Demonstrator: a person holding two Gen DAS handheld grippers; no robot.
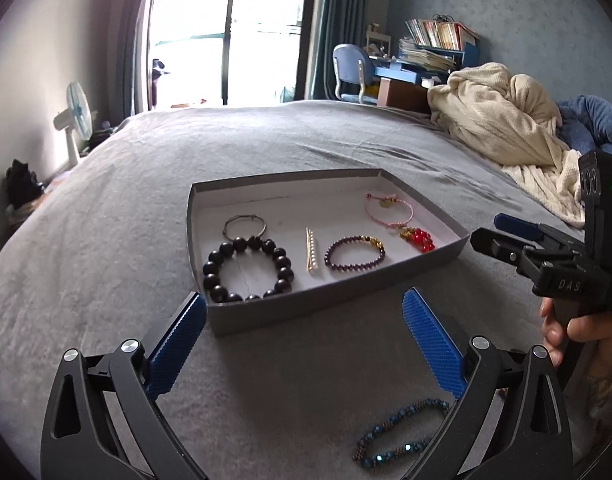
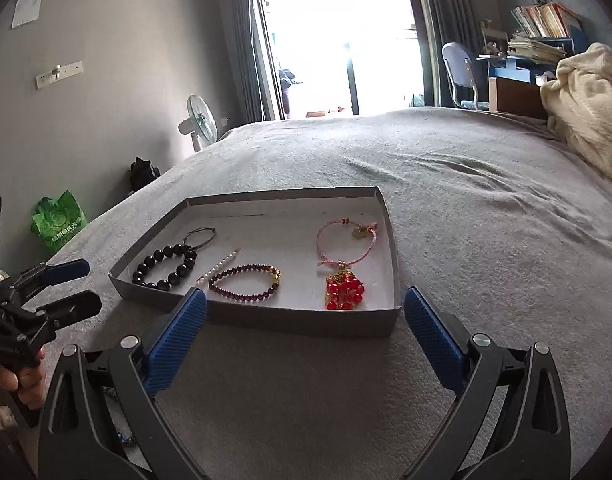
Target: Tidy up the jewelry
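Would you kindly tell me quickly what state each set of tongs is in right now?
Left tongs: open, holding nothing; the blue beaded bracelet lies loose on the bed beneath them.
Right tongs: open, holding nothing.

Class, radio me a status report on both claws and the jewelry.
Left claw open, empty. Right claw open, empty. Blue beaded bracelet lies outside shallow grey cardboard tray. Nothing blocking.
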